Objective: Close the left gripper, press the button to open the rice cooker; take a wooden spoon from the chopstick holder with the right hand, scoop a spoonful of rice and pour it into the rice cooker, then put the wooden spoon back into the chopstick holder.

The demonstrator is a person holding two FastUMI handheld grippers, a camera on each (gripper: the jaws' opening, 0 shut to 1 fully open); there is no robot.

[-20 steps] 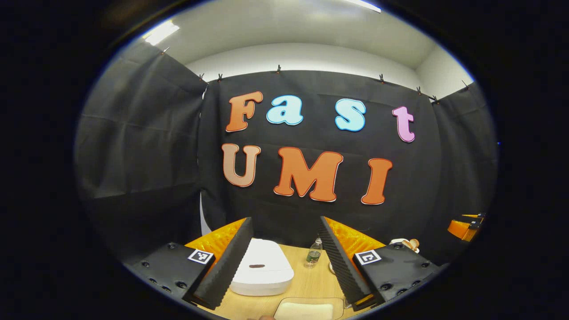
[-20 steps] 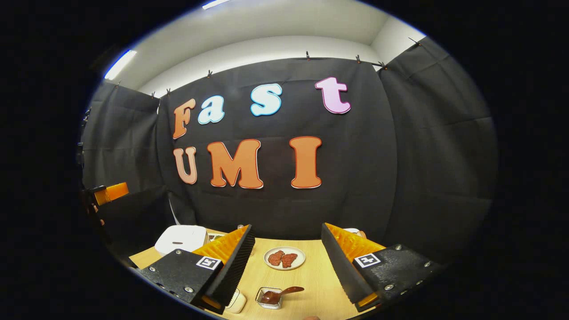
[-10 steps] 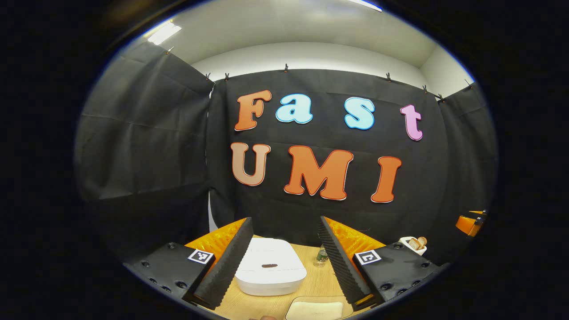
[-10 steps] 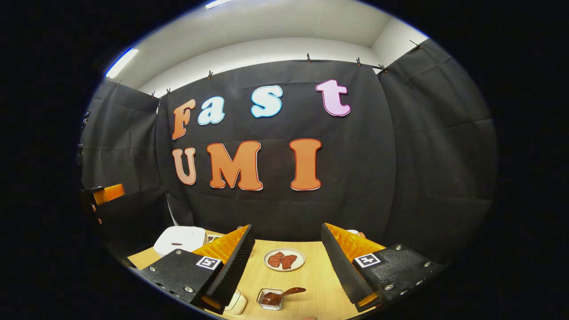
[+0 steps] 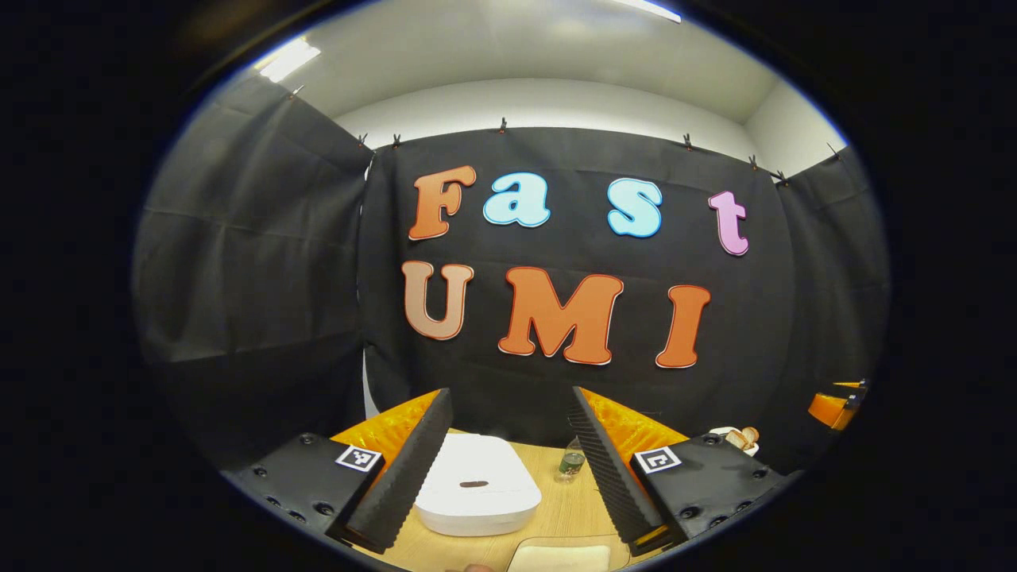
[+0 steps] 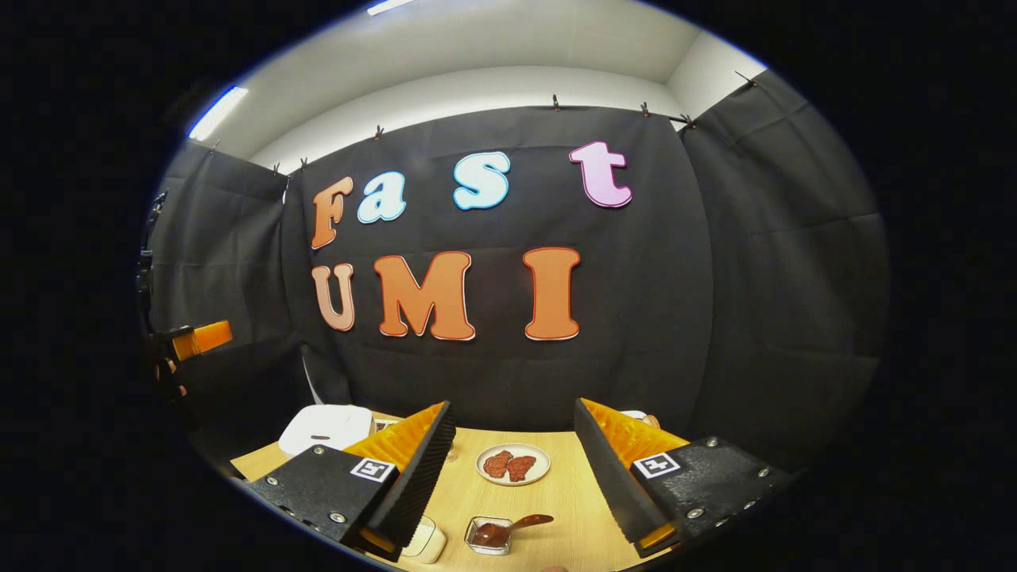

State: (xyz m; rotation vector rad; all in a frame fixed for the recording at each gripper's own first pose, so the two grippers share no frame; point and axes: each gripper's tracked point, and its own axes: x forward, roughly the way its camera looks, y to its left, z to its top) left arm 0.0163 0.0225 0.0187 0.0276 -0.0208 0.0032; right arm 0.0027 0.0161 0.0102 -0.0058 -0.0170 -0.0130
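The white rice cooker (image 5: 477, 494) sits shut on the wooden table, low between the fingers of my left gripper (image 5: 508, 401), which is open and held above it. The cooker (image 6: 326, 429) lies far left in the right gripper view. A white chopstick holder (image 5: 739, 437) with wooden spoon ends sticking out stands at the table's right, partly behind my left gripper's right finger. My right gripper (image 6: 512, 409) is open and holds nothing, raised over the table. Its orange body (image 5: 834, 407) shows at the far right of the left gripper view.
A small bottle (image 5: 570, 463) stands right of the cooker. A pale shallow container (image 5: 560, 558) lies at the near edge. A plate with red meat pieces (image 6: 512, 465) and a small glass dish with brown sauce and a spoon (image 6: 493, 532) sit on the table (image 6: 572, 508).
The left gripper swayed a little right and then back, so the cooker shifted slightly in its view. The right gripper has barely moved. Both stay open.
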